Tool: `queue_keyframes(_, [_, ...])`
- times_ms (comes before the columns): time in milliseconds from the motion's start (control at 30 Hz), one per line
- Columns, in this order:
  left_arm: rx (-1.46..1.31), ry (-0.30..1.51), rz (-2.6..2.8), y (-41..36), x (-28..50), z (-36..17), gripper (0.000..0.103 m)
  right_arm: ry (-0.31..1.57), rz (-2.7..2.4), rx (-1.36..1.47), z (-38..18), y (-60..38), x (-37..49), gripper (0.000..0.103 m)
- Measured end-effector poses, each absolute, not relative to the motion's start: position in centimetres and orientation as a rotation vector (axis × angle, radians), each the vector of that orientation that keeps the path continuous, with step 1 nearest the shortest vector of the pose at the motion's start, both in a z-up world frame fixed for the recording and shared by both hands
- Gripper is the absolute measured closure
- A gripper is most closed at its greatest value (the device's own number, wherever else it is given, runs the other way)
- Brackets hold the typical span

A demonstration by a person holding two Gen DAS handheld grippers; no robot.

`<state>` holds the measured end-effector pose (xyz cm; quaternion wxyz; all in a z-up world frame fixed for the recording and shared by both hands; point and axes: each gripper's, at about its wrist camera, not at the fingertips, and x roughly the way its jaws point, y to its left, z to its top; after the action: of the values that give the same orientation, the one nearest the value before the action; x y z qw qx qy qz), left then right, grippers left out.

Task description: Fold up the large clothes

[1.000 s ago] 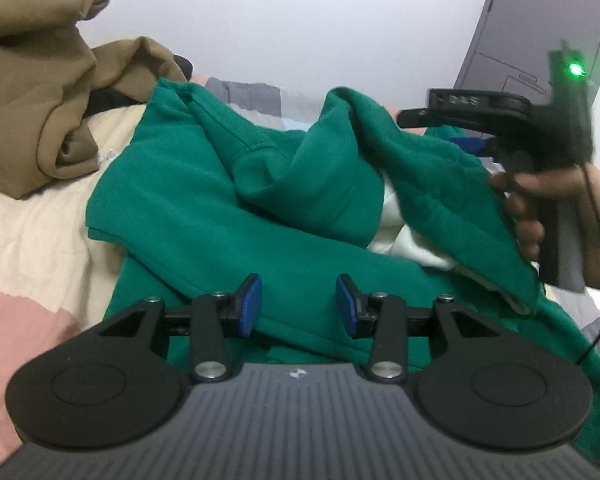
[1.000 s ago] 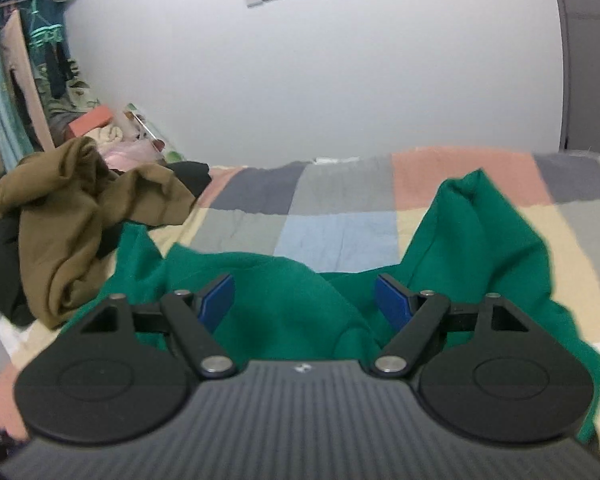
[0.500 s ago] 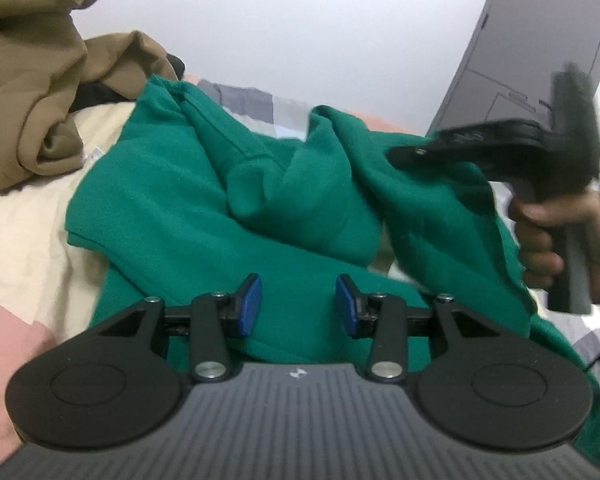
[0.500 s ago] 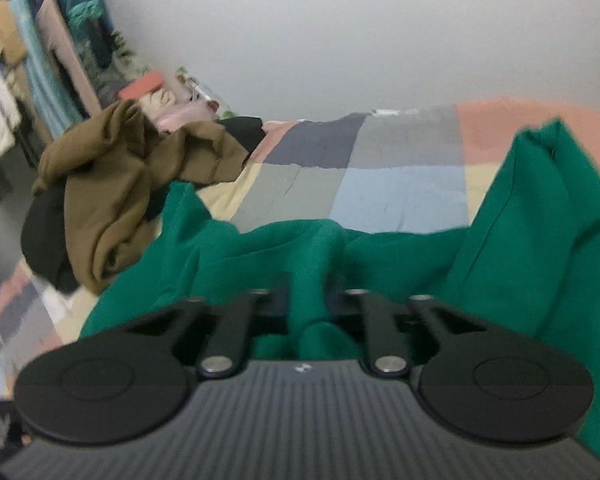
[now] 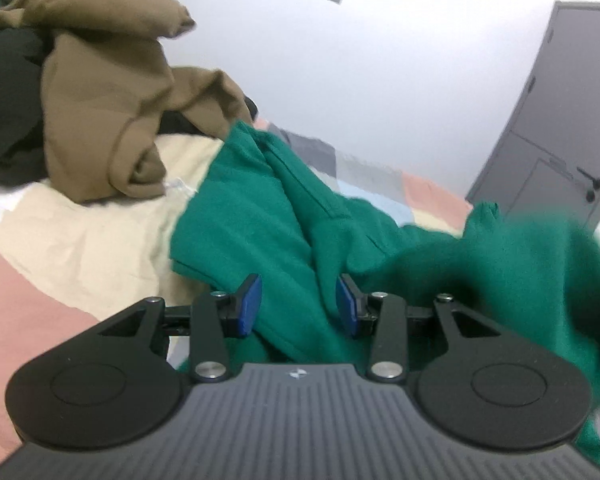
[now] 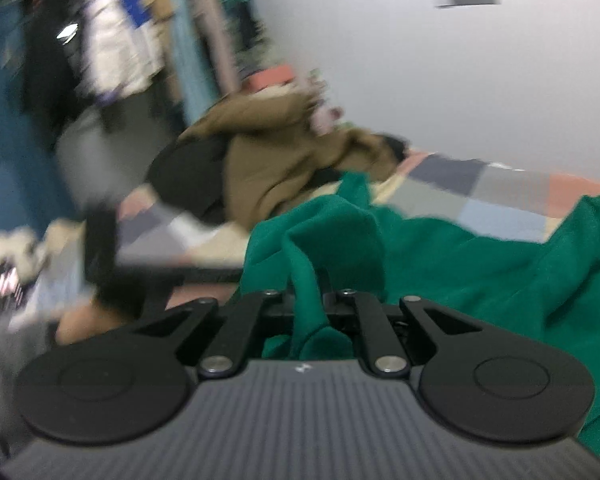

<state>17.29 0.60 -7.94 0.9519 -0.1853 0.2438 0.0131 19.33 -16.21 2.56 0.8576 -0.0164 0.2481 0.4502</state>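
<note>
Gripping a bunched fold of the green sweatshirt (image 6: 440, 256), the right gripper (image 6: 309, 304) is clamped tight — the garment sprawls crumpled on the patchwork bedspread (image 5: 80, 240), near the brown garment (image 5: 112, 108). Left gripper (image 5: 298, 306) stands half-open, cloth between its pads unpinched. Next, I judge — spread it flat.

We see a large green garment (image 5: 260, 216), a thick, soft fabric, lying crumpled across the patchwork bed (image 5: 72, 232) beside a heap of brown clothing (image 5: 100, 112). One fold of it rises in a ridge (image 6: 312, 248), and its far corner (image 6: 592, 216) stands up.
</note>
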Motion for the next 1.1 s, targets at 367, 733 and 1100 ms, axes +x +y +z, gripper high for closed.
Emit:
queue_keyframes(367, [-0.389, 0.445, -0.112, -2.0, 14.9, -6.4, 0.056, 0.708, 0.924, -0.150, -4.6, -14.5, 16.2, 0.088])
queue_keyframes(733, [-0.390, 0.432, -0.278, -4.9, 14.1, -5.4, 0.057, 0.598, 0.927, 0.032, -1.6, -18.4, 15.0, 0.046])
queue_keyframes(1100, [-0.295, 0.636, -0.261, -7.4, 16.3, -8.7, 0.063, 0.666, 0.553, 0.123, -4.3, -21.4, 20.2, 0.058])
